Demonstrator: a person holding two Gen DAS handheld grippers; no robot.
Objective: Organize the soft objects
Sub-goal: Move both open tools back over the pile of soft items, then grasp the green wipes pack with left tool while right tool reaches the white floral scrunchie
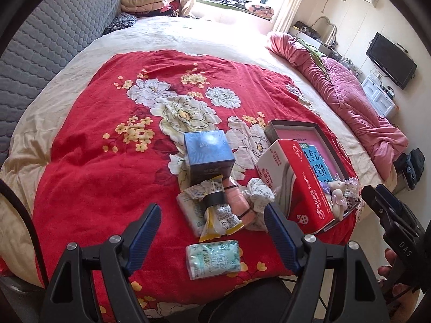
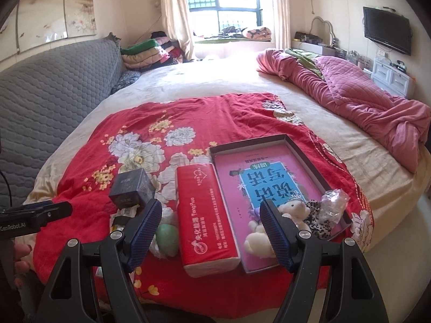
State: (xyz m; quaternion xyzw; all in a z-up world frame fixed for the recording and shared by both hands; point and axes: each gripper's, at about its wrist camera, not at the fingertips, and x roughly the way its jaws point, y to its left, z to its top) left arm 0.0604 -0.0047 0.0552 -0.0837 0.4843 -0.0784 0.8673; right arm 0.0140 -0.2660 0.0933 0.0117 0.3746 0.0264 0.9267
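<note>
Soft things are split between a loose pile on the red flowered blanket (image 1: pixel 89 145) and the shallow box (image 1: pixel 293 127) at its right edge, so I judge the sorting only partly done.

Left wrist view: my left hand-held gripper (image 1: pixel 212 231) hangs wide and empty above the pile. Under it lie a green tissue pack (image 1: pixel 212 258) nearest me, then a yellow snack packet (image 1: pixel 218 215), a pink rolled cloth (image 1: pixel 238 202) and a white scrunchie (image 1: pixel 260 196), all touching or overlapping. A blue carton (image 1: pixel 208 150) stands just behind them. A red tissue box (image 1: pixel 309 185) leans at the box's left side, and a small plush bear (image 1: pixel 338 195) already sits in the box's near corner. The right hand-held gripper (image 1: pixel 382 204) shows at the frame's right edge.

Right wrist view: my right hand-held gripper (image 2: pixel 210 228) is also spread wide with nothing in it, pointing at the red tissue box (image 2: pixel 207 215) and the shallow box (image 2: pixel 304 150). Inside the box I see the plush bear (image 2: pixel 291 210), a leopard-print cloth (image 2: pixel 317 220) and a crinkled clear wrapper (image 2: pixel 334 202), on a pink printed sheet (image 2: pixel 266 183). A pale green lump (image 2: pixel 167 238) lies left of the tissue box; I cannot tell what it is.

What seems left: the pile's tissue pack, cloth and scrunchie are not yet in the box.
</note>
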